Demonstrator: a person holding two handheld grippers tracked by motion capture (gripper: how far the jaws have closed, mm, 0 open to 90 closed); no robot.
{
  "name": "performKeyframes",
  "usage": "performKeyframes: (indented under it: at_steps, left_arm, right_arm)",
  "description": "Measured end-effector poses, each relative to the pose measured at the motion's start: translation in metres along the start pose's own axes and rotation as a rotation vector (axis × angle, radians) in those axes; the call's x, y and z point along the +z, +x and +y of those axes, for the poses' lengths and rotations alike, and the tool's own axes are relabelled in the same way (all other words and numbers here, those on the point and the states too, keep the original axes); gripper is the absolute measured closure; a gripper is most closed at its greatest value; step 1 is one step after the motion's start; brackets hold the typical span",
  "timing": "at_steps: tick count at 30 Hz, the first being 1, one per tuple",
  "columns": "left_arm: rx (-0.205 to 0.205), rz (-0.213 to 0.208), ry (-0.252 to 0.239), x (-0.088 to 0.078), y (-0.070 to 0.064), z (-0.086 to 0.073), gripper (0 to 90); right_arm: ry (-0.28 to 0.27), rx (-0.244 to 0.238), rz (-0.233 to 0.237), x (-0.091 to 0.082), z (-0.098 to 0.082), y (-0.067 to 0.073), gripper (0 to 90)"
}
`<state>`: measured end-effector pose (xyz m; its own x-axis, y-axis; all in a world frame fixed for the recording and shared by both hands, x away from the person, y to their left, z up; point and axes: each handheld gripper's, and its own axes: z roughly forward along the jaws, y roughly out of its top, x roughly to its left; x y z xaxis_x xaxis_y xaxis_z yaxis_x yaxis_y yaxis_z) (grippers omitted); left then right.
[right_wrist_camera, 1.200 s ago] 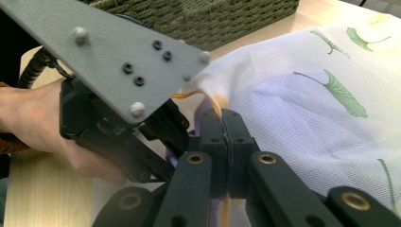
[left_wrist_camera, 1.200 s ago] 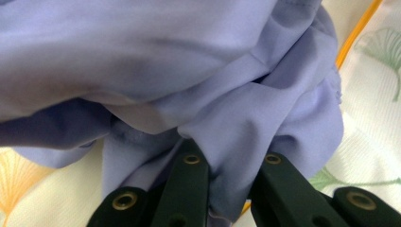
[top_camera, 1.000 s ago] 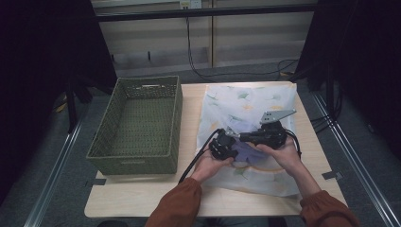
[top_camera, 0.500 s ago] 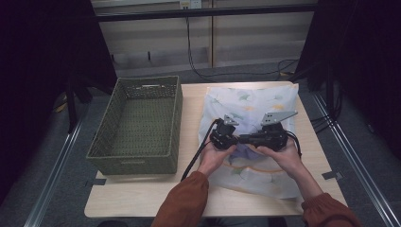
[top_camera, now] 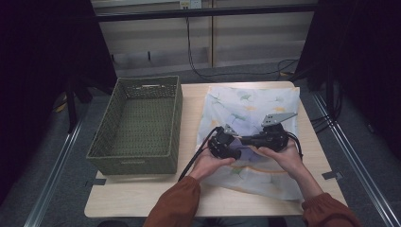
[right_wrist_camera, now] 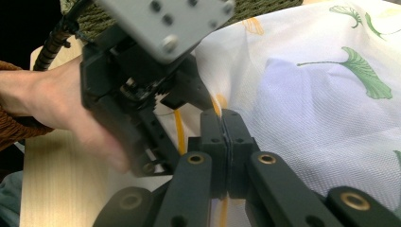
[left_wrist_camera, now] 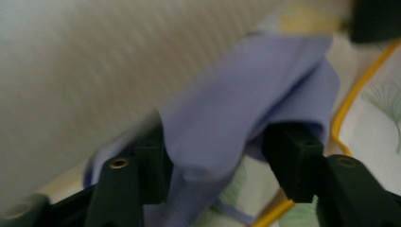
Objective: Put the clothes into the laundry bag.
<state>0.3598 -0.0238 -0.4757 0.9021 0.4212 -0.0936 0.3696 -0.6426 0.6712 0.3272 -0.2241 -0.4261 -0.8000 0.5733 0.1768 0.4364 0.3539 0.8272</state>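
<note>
High view: printed cloth (top_camera: 250, 106) lies on table (top_camera: 142, 196), right of basket (top_camera: 135, 125).
Left gripper (left_wrist_camera: 213, 161): jaws just opening, fold between, unpinched.
Right gripper (right_wrist_camera: 222, 137): closed on yellow hem.
Risk: fold slips out, undoing it.

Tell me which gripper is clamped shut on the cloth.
The right gripper: its jaws are pressed together on the cloth at its yellow hem. The left gripper has just been opening, and a purple fold hangs loosely between its parted jaws.
</note>
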Motion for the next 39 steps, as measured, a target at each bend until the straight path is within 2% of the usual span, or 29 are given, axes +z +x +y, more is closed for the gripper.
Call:
performKeyframes:
  at_steps: [3, 5, 6, 7, 9, 10, 11, 13, 15, 16, 19, 21, 22, 24, 25, 28, 31, 33, 35, 37, 39]
  left_arm:
    - [0.003, -0.019, 0.01, 0.002, 0.0, -0.007, 38.6]
    - [0.002, -0.012, 0.028, 0.003, 0.001, -0.01, 37.9]
    - [0.011, -0.014, 0.036, 0.004, 0.001, -0.011, 38.0]
    - [0.032, 0.002, 0.05, 0.004, 0.0, -0.012, 38.5]
    - [0.052, 0.05, 0.061, 0.007, -0.003, -0.014, 44.5]
    - [0.062, 0.077, 0.07, 0.007, -0.004, -0.014, 49.1]
    - [0.057, 0.098, 0.048, 0.008, -0.005, -0.015, 55.1]
    - [0.072, 0.134, 0.064, 0.008, -0.004, -0.014, 64.4]
    - [0.058, 0.173, 0.041, 0.012, -0.004, -0.012, 69.8]
    - [0.038, 0.176, 0.018, 0.014, -0.003, -0.012, 74.9]
    - [-0.01, 0.157, 0.009, 0.015, 0.001, -0.006, 87.0]
    - [-0.035, 0.148, 0.0, 0.015, 0.003, -0.001, 87.7]
    - [-0.075, 0.119, -0.028, 0.013, 0.006, 0.001, 88.0]
    - [-0.134, 0.093, -0.095, 0.01, 0.009, 0.005, 88.2]
    - [-0.16, 0.08, -0.102, 0.009, 0.01, 0.008, 88.3]
    - [-0.2, 0.062, -0.168, 0.006, 0.012, 0.012, 88.4]
    - [-0.196, 0.068, -0.202, 0.006, 0.011, 0.013, 88.4]
    - [-0.189, 0.094, -0.177, 0.01, 0.013, 0.01, 88.2]
    - [-0.194, 0.096, -0.144, 0.015, 0.018, 0.006, 87.6]
    - [-0.231, 0.085, -0.147, 0.019, 0.022, -0.001, 86.2]
    - [-0.203, 0.078, -0.121, 0.02, 0.022, -0.004, 84.4]
  right_arm:
    - [0.005, 0.005, -0.004, 0.0, -0.001, -0.001, 89.8]
    - [0.008, 0.01, -0.008, 0.0, -0.002, -0.002, 89.8]
    - [0.008, 0.009, -0.007, 0.0, -0.002, -0.003, 89.7]
    - [0.007, 0.009, -0.007, 0.0, -0.003, -0.004, 89.7]
    - [0.01, 0.014, -0.011, 0.0, -0.003, -0.004, 89.7]
    - [0.009, 0.014, -0.011, 0.0, -0.003, -0.004, 89.8]
    - [0.009, 0.014, -0.011, 0.0, -0.003, -0.004, 89.8]
    - [0.011, 0.014, -0.013, 0.0, -0.003, -0.004, 89.7]
    - [0.014, 0.012, -0.015, 0.001, -0.002, -0.003, 89.8]
    - [0.013, 0.009, -0.012, 0.001, -0.001, -0.003, 89.7]
    - [0.012, 0.001, -0.009, 0.002, 0.002, 0.0, 89.8]
    - [0.012, -0.004, -0.005, 0.002, 0.002, 0.001, 89.8]
    - [0.013, -0.004, -0.005, 0.002, 0.003, 0.001, 89.8]
    - [0.008, -0.003, -0.003, 0.002, 0.003, 0.002, 89.8]
    - [0.009, -0.007, -0.004, 0.002, 0.003, 0.002, 89.8]
    - [0.001, -0.006, 0.01, 0.002, 0.004, 0.003, 89.8]
    - [0.001, -0.01, 0.025, 0.004, 0.004, 0.005, 89.9]
    - [0.004, -0.01, 0.036, 0.005, 0.004, 0.005, 89.9]
    - [0.015, -0.01, 0.038, 0.007, 0.002, 0.005, 89.8]
    - [0.025, -0.007, 0.028, 0.007, 0.001, 0.004, 89.8]
    - [0.02, 0.007, 0.029, 0.006, -0.001, 0.001, 89.8]
